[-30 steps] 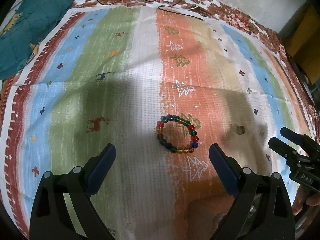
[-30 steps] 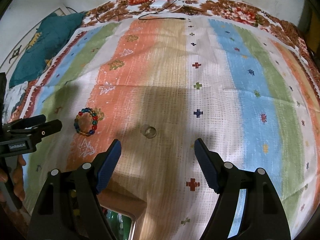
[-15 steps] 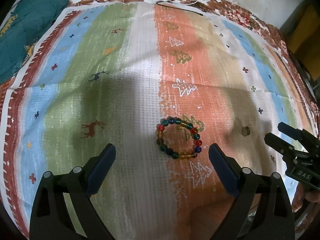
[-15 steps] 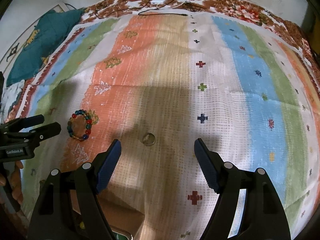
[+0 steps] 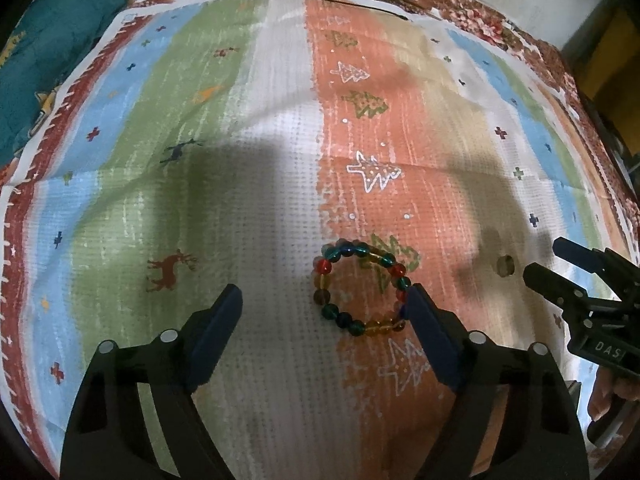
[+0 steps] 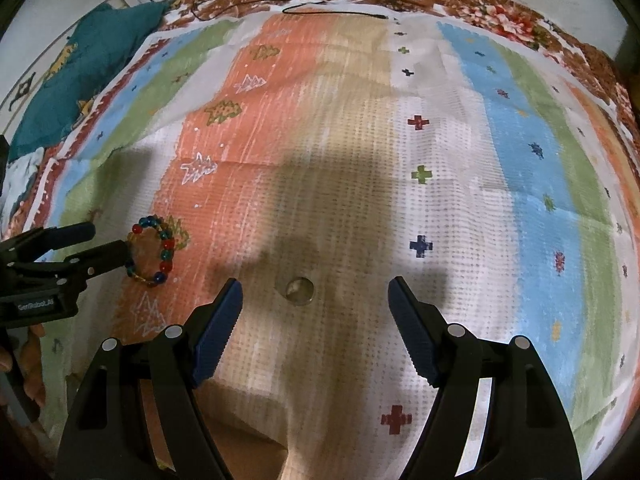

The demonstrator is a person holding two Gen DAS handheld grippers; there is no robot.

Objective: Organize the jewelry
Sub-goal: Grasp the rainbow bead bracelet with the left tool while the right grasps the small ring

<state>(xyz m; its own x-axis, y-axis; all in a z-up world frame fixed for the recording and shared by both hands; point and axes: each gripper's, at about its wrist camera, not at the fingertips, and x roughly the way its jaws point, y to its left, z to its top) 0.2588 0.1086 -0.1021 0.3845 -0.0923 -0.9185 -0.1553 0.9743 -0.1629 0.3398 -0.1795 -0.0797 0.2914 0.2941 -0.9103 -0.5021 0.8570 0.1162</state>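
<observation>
On striped cloth [image 5: 256, 208], bracelet [image 5: 362, 288] of multicoloured glossy beads

multicoloured bead bracelet [image 5: 362, 289] flat on striped cloth, small ring [image 6: 299, 289] nearby

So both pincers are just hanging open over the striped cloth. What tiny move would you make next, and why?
Probably ease the left tool a little to its right and down, then close it. Its open fingers already reach the colourful glass-bead bracelet, but the loop sits off-centre, against the right finger. The right tool, also open, hangs over the small metal ring and can wait.
</observation>
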